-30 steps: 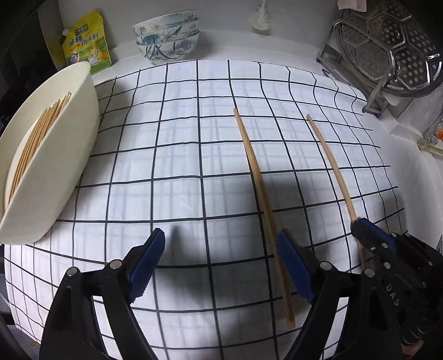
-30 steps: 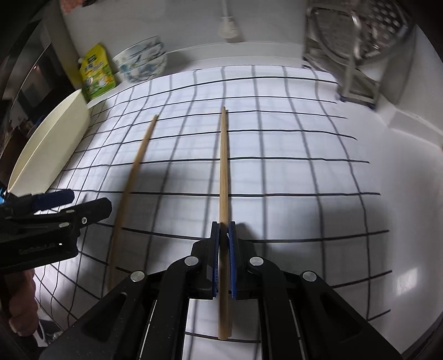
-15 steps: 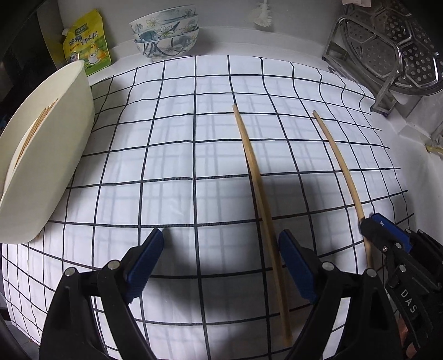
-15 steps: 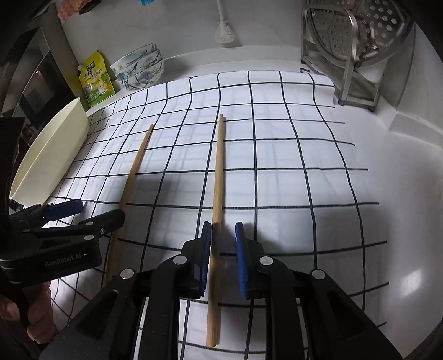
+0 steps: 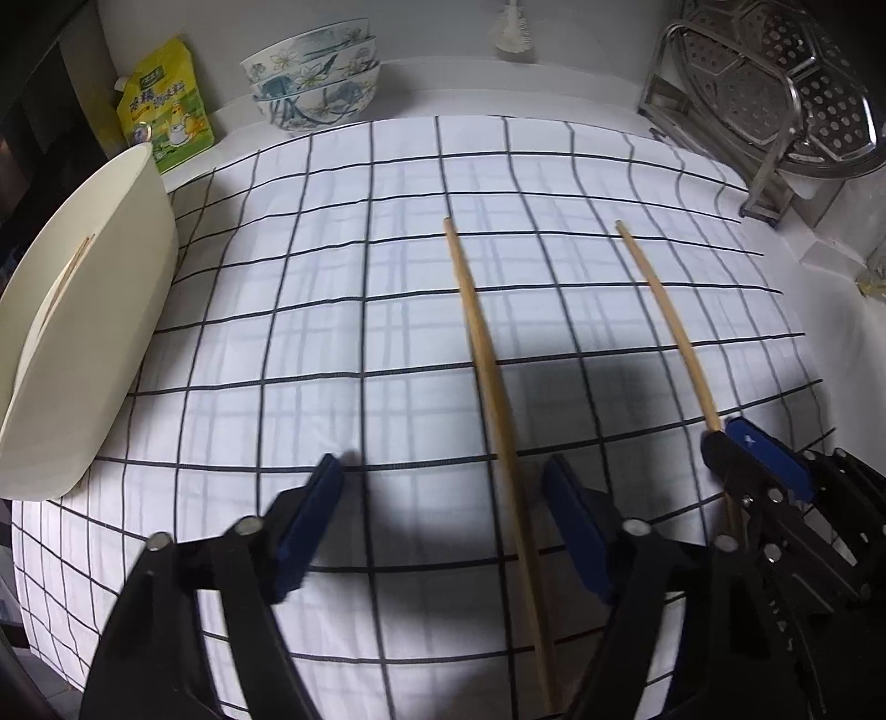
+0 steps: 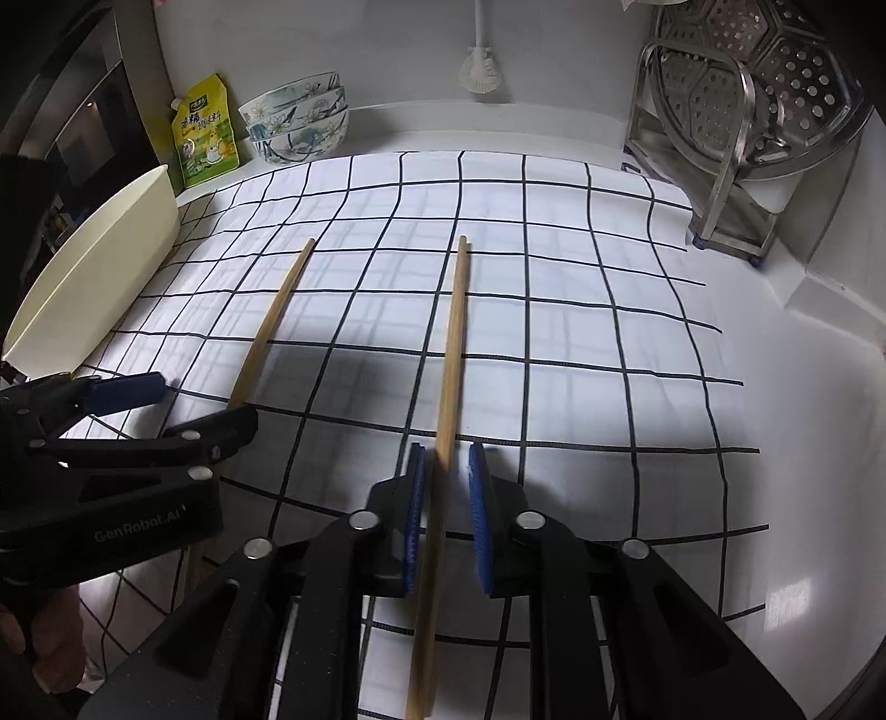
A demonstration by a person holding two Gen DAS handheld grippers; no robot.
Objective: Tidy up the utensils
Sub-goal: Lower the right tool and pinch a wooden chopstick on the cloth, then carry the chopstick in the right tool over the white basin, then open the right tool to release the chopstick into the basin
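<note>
Left gripper (image 5: 443, 498) closing, pads not yet touching the left chopstick (image 5: 487, 365) between them. Right gripper (image 6: 447, 498) closing too; its chopstick (image 6: 451, 343) sits between pads, a gap visible on each side. Both sticks on checked cloth (image 5: 332, 310). White bowl (image 5: 94, 343) far left, sticks inside.

A white surface (image 6: 803, 387) with a checked cloth (image 6: 554, 266); grey wall (image 6: 387, 50) at 12 o'clock, steel rack (image 6: 731, 166) at 2 o'clock.

Two chopsticks (image 6: 451, 354) on the cloth, three stacked bowls (image 6: 296, 124), one pouch (image 6: 206, 138).
</note>
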